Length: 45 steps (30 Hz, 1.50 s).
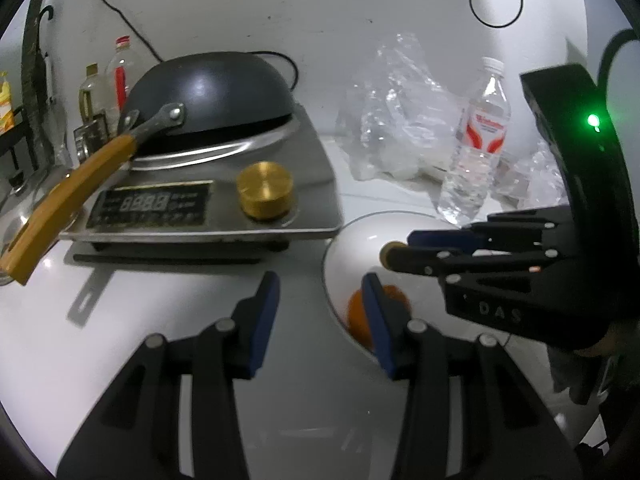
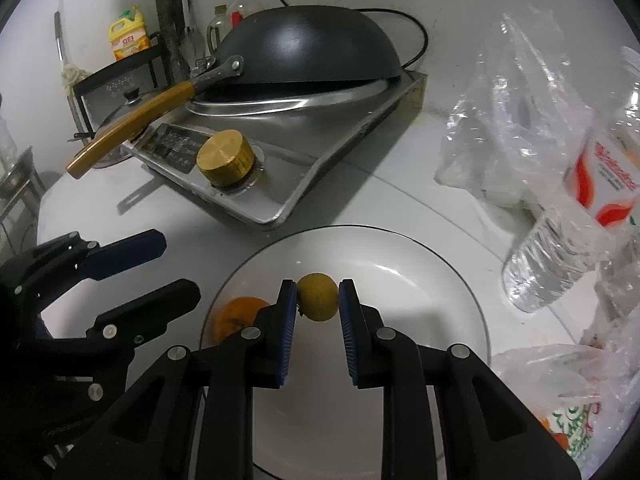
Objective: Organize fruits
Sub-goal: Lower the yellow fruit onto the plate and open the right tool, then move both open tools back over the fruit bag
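placing step: our right claw [image 2: 318,300] holds the yellow-green fruit [image 2: 318,297] over the plate [image 2: 440,280], left claw [image 1: 320,304] wide and empty; next, we lower and release beside the orange [image 2: 236,316].

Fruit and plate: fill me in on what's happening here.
A person works two handheld grippers over a white plate on the counter. The right gripper is shut on a yellowish-green fruit, held over the plate. An orange fruit already lies at the plate's left edge. The left gripper is open and holds nothing, beside the plate. An induction cooker with an upturned wok sits behind.
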Available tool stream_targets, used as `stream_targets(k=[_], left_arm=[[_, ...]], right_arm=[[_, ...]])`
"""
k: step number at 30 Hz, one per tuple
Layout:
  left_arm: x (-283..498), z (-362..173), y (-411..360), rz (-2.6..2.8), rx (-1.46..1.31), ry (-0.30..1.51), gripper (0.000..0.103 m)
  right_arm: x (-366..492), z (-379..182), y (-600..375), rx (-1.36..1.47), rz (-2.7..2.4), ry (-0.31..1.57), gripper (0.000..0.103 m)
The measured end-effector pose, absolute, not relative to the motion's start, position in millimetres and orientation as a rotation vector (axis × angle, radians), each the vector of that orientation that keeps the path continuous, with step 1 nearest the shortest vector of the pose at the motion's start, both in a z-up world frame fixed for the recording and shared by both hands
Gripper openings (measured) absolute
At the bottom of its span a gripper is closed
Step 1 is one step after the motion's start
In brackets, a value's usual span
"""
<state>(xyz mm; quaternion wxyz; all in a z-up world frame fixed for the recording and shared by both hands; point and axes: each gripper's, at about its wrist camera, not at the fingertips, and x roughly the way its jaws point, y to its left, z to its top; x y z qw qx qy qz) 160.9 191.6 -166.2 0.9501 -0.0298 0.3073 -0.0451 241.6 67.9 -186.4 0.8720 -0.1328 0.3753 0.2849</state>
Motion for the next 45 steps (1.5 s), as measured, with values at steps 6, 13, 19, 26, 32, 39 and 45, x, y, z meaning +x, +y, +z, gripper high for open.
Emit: stream_targets(k=[6, 13, 19, 26, 32, 39, 45], left_arm=[[155.0, -169.3, 201.6, -0.083, -0.070, 0.629, 0.045], [149.4, -169.6, 206.8, -0.071, -0.079, 0.628, 0.050], [138.7, -161.2, 201.9, -0.074, -0.078, 0.604, 0.050], [121.2, -148.3, 189.9, -0.081, -0.064, 0.580, 0.051], [107.5, -139.7, 181.4, -0.071, -0.054, 0.564, 0.052], [92.9, -130.8, 167.5, -0.073, -0.042, 0.547, 0.056], [81.2, -124.9, 154.0, -0.077, -0.034, 0.530, 0.067]], right_arm=[[244.3, -190.5, 82.0, -0.281, 0.611, 0.800, 0.023], [241.0, -185.8, 81.8, -0.278, 0.599, 0.793, 0.024], [227.6, -174.2, 73.4, -0.281, 0.582, 0.769, 0.024], [205.6, -161.0, 57.7, -0.277, 0.571, 0.738, 0.024], [188.6, -152.1, 46.5, -0.272, 0.566, 0.715, 0.024], [170.2, -144.0, 26.8, -0.261, 0.552, 0.694, 0.024], [156.7, -141.0, 9.4, -0.249, 0.542, 0.681, 0.024]])
